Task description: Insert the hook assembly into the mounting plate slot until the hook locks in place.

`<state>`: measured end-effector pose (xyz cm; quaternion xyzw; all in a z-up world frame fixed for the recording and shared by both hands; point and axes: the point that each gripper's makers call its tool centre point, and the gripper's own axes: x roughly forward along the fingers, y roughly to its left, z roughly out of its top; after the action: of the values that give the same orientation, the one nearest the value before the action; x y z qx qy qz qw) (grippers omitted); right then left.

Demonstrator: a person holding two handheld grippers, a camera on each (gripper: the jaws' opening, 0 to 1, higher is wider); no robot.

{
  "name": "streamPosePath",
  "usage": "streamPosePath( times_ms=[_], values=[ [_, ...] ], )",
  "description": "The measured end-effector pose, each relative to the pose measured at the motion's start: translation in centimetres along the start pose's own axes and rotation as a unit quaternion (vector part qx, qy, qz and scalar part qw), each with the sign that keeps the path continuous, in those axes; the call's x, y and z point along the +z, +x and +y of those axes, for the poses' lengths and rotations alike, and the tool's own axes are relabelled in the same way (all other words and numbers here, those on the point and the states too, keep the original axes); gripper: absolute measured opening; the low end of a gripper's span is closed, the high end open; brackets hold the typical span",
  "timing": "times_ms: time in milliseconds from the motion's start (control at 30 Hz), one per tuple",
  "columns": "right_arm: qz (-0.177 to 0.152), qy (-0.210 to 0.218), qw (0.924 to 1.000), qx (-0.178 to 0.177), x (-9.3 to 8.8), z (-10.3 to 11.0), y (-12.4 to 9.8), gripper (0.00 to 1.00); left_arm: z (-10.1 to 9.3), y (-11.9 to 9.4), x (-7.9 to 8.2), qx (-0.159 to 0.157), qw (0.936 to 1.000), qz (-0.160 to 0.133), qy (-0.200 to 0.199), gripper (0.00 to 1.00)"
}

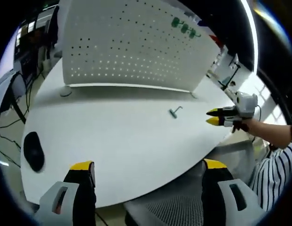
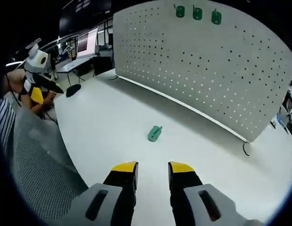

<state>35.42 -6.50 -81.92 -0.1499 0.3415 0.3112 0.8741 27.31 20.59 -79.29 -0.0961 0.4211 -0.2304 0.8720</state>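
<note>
The right gripper view resolves the green hook (image 2: 154, 133) as a stubby cylinder at frame center on the smooth white desk (image 2: 113, 122). The left gripper view shows a thin bent hook. Left gripper (image 1: 148, 165) wide open, right gripper (image 2: 153, 168) slightly open, both empty; perforated pegboard (image 2: 207, 70) upright.

We are in an office or lab workroom: our white desk (image 1: 117, 136) carries an upright white pegboard (image 2: 207, 66) along its far edge and a black computer mouse (image 1: 34, 151) near one corner, with a lit monitor (image 2: 87, 42) on a neighbouring desk behind.
</note>
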Motion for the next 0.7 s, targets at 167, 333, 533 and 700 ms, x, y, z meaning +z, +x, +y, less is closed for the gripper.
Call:
streamPosePath(
  times_ms=[167, 333, 533, 700],
  values=[
    [-0.008, 0.016, 0.9997, 0.015, 1.3, 0.6, 1.7, 0.22, 0.2, 0.2, 0.3, 0.0, 1.0, 0.001, -0.002, 0.95],
    [-0.013, 0.048, 0.9986, 0.016, 2.5, 0.2, 3.9, 0.22, 0.3, 0.3, 0.5, 0.0, 1.0, 0.003, 0.0, 0.95],
    [0.006, 0.045, 0.999, 0.0, 2.5, -1.5, 5.7, 0.21, 0.8, 0.3, 0.5, 0.002, 1.0, 0.008, 0.0, 0.95],
    [0.032, 0.022, 0.9991, -0.015, 1.9, -3.4, 6.9, 0.2, 1.3, 0.3, 0.3, 0.005, 0.9999, 0.012, -0.002, 0.95]
  ],
)
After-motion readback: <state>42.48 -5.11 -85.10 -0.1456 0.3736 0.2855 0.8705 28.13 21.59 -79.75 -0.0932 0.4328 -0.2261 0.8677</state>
